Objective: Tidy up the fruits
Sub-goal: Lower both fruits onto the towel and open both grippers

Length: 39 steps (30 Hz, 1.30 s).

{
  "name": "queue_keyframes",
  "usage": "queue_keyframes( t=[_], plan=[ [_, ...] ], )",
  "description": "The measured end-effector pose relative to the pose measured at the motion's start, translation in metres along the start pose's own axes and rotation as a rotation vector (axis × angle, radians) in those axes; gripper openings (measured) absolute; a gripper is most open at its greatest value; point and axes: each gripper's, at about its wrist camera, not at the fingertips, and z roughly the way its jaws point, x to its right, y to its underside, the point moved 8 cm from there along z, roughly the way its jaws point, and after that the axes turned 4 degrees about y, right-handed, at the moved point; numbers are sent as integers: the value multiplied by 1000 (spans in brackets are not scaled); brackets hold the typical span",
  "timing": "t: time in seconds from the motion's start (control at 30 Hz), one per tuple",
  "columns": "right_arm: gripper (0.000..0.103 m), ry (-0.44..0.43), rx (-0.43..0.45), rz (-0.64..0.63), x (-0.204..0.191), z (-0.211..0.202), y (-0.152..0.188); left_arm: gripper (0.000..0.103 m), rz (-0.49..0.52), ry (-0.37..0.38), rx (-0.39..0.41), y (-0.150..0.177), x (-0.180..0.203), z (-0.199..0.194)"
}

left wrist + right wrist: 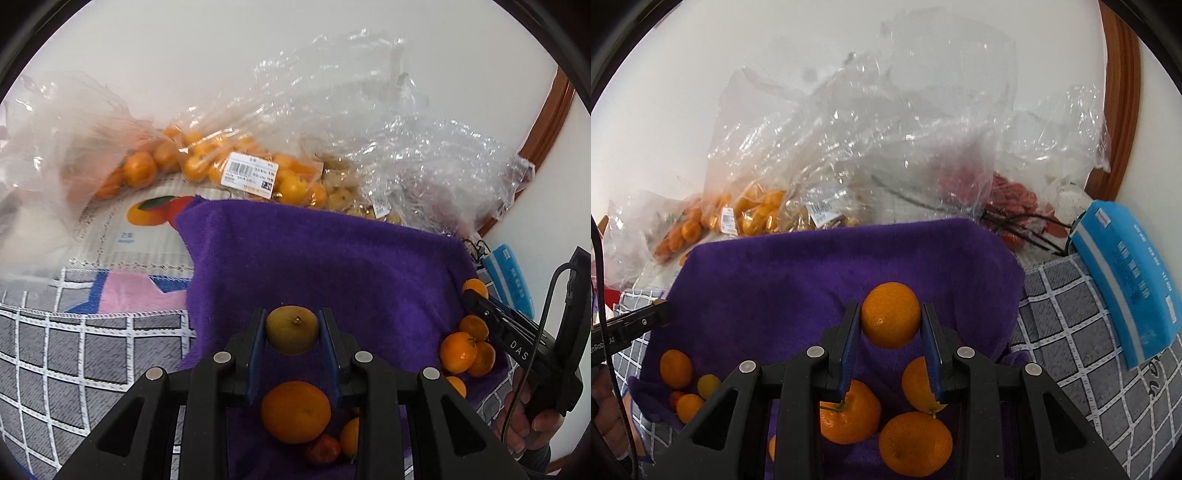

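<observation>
My left gripper (291, 328) is shut on a yellow-green round fruit (291, 334) and holds it above the purple towel (314, 258). Below it lie an orange (295, 411), a small red fruit (321, 448) and another orange (351, 437). My right gripper (890, 325) is shut on an orange (890, 319) over the same towel (812, 269). Three oranges (914, 443) lie under it. Small oranges (676, 369) and a yellow fruit (708, 386) sit at the towel's left. The right gripper also shows in the left wrist view (476, 299), next to a pile of oranges (465, 350).
Clear plastic bags of oranges (236, 166) and small yellow fruit (343, 192) lie behind the towel against the wall. A bag of red fruit (1015, 199) lies at the back right. A blue packet (1130, 280) rests on the grey checked cloth (1071, 350). A mango picture card (147, 218) lies left.
</observation>
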Motion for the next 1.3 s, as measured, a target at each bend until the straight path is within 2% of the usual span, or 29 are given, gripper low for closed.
queue_keyframes(
  t=[0.37, 1.03, 1.17, 1.3],
  plan=[
    [32, -4, -33, -3, -3, 16, 11, 27, -9, -25, -49, 8, -3, 20],
    [33, 2, -39, -26, -7, 10, 13, 29, 42, -85, -73, 14, 4, 22],
    [36, 3, -35, -33, -10, 0, 16, 39, 23, -84, -72, 16, 2, 13],
    [38, 14, -30, -39, -11, -11, 19, 42, 13, -80, -59, 19, 2, 2]
  ],
)
